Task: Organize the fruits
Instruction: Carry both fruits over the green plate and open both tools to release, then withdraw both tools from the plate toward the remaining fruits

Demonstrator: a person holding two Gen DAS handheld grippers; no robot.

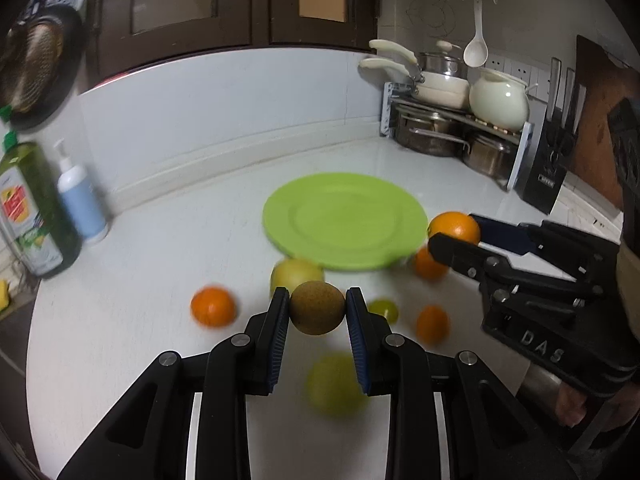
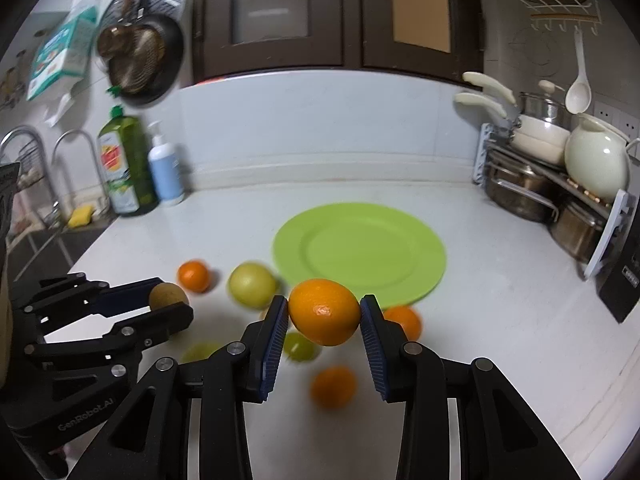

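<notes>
Left gripper pinching brown fruit, right gripper pinching orange. Both hanging just in front of green plate. Carrying over plate middle, lowering slowly, letting go gently, stopping rolling.

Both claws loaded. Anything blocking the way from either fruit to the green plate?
Nothing visible does. The left claw holds the brown fruit and the right claw holds the orange, both above the loose fruit on the counter. The green plate ahead is empty.
</notes>
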